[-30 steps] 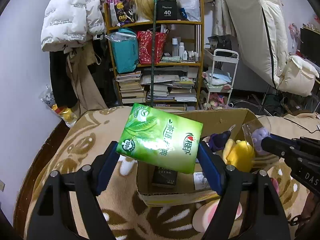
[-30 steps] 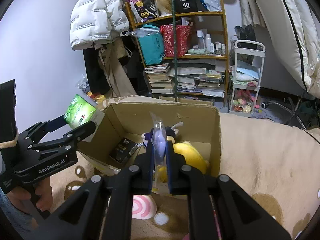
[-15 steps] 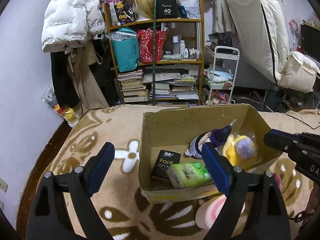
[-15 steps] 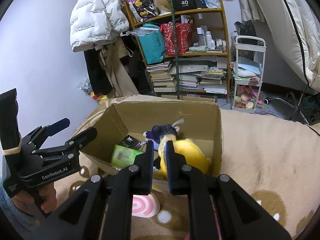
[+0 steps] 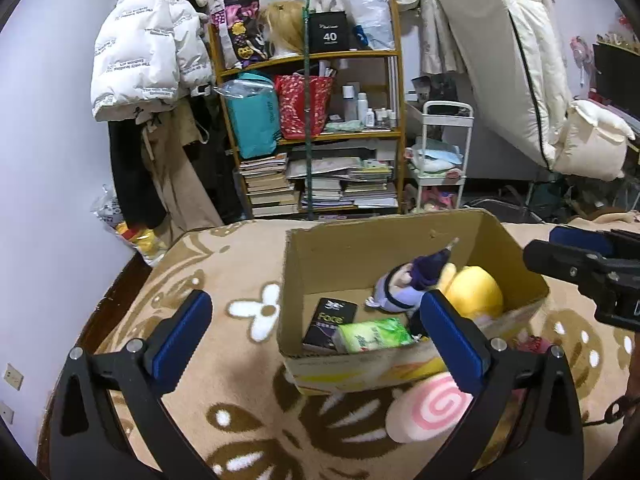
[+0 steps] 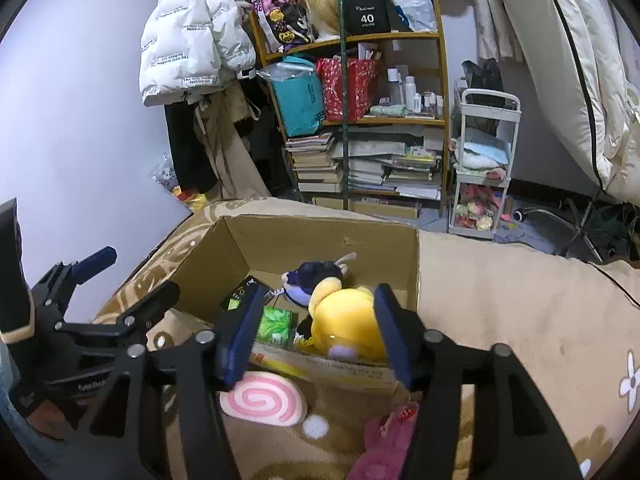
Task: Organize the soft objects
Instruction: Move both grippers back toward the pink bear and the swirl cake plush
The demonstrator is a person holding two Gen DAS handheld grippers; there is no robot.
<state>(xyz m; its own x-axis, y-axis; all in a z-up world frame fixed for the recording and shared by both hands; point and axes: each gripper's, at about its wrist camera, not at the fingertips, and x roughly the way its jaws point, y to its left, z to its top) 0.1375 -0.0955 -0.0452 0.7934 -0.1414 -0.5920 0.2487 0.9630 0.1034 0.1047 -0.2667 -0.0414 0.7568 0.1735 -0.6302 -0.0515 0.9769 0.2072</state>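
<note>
Cardboard box (image 5: 352, 252) | pink swirl cushion (image 5: 428, 406) touching front | bookshelf (image 5: 316, 128) behind

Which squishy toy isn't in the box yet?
The pink swirl cushion is the one. It lies on the blanket, just outside the cardboard box. The yellow plush and the purple plush already sit inside.

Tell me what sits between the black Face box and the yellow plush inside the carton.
The green tissue pack and the purple plush doll lie between the black Face box and the yellow plush; the left wrist view shows it best.
</note>
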